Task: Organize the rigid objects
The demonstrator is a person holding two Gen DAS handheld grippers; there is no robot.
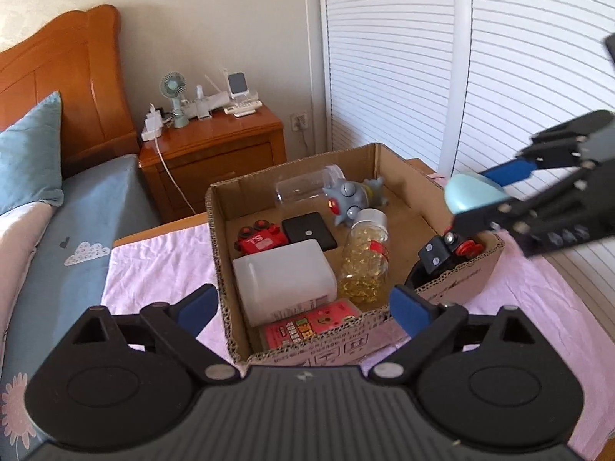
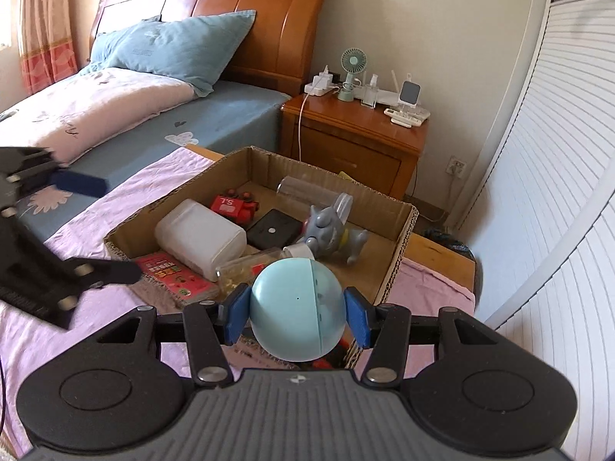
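The right gripper [image 2: 296, 317] is clamped on a pale blue egg-shaped capsule [image 2: 296, 309], one blue pad on either side of its widest part, and holds it in the air above the near edge of the cardboard box [image 2: 399, 246]; the left gripper [image 1: 303, 309] stands wide apart with nothing between its fingers, hovering over the box's other near side above the pink cloth [image 1: 153, 265]; inside the box lie a white plastic jar [image 1: 282, 280], a capsule bottle [image 1: 365, 265] on its side, a grey toy figure [image 1: 348, 201], a black case [image 1: 309, 230], a red toy car [image 1: 261, 239], a clear bottle [image 1: 303, 190] and a pink card pack [image 1: 311, 324]. The capsule is smooth and rounded and is gripped on two small curved patches, so I judge it could squirt out if the pads shift or the hand tilts; let go from this height it may bounce off the jar or bottle and roll out over the low wall; the free corner beyond the figure looks the safest landing; the other gripper close by could also be bumped.
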